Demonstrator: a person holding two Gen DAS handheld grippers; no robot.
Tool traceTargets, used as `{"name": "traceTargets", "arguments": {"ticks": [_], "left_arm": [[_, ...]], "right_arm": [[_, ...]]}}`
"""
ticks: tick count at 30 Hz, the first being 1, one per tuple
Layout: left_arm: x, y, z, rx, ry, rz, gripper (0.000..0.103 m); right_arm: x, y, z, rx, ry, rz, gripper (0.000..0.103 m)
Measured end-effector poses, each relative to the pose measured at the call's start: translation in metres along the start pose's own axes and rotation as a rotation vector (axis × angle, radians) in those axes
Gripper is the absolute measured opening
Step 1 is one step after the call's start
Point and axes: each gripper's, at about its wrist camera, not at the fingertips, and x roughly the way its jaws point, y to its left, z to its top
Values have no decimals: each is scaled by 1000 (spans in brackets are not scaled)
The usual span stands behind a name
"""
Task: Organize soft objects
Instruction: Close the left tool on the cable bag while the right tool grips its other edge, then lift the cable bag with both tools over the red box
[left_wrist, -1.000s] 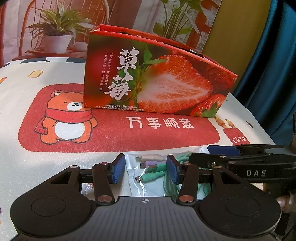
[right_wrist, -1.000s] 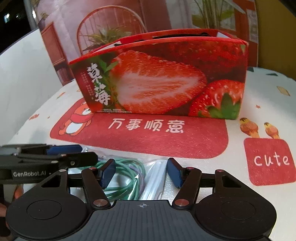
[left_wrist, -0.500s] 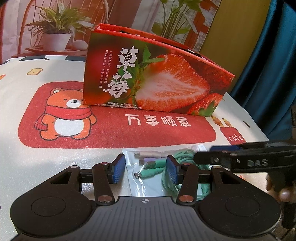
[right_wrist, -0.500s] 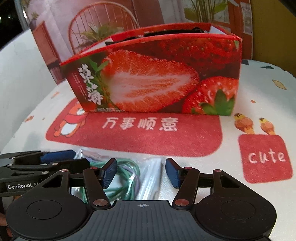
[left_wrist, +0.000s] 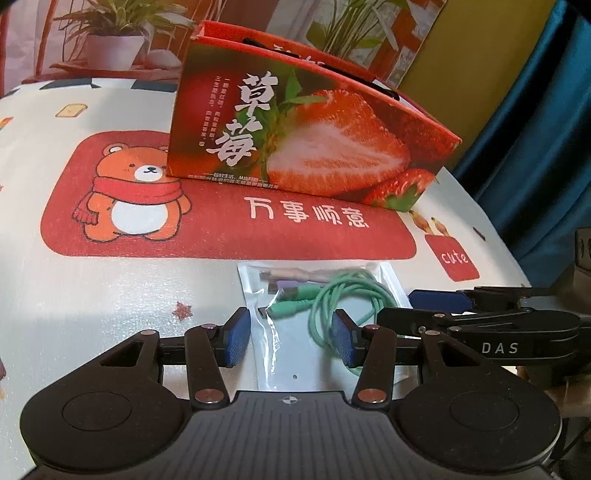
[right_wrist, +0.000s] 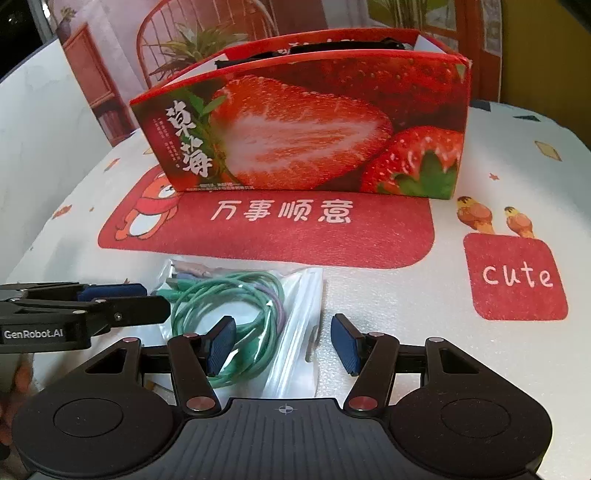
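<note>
A clear plastic bag of coiled green and purple cables lies flat on the table in front of a red strawberry gift box. My left gripper is open, its fingers on either side of the bag's left half. My right gripper is open over the bag's right edge. In the right wrist view the bag and the box show, with the left gripper's fingers at its left. The right gripper's fingers show at the right in the left wrist view.
The table wears a white cloth with a red bear panel and a red "cute" patch. Potted plants and a chair stand behind the box. A blue curtain hangs at the right.
Both grippers have pulled back and risen a little, so more of the bag shows ahead of the fingers. The bag has not moved.
</note>
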Motion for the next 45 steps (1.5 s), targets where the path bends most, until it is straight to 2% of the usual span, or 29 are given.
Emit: {"name": "traceTargets", "arguments": {"ticks": [4, 10, 11, 12, 18, 21, 31, 36, 45], "left_arm": [[2, 2, 0, -16, -13, -17, 51], [5, 6, -1, -53, -33, -37, 50], [5, 6, -1, -55, -37, -37, 50], [5, 7, -1, -61, -40, -39, 50], [7, 11, 2, -98, -56, -35, 49], [8, 11, 3, -98, -59, -30, 49], [1, 11, 8, -96, -109, -25, 49], [3, 9, 6, -90, -89, -23, 49], [-2, 8, 7, -73, -117, -26, 49]], "right_arm": [[2, 4, -1, -14, -4, 20, 55], [6, 2, 0, 52, -46, 77, 53], [7, 1, 0, 66, -51, 86, 50], [7, 0, 1, 79, -55, 96, 43], [9, 0, 2, 72, -76, 67, 28], [8, 0, 1, 69, -83, 64, 25], [5, 4, 4, 56, -111, 71, 23], [3, 2, 5, 56, -127, 66, 21], [1, 3, 3, 50, -139, 66, 21]]}}
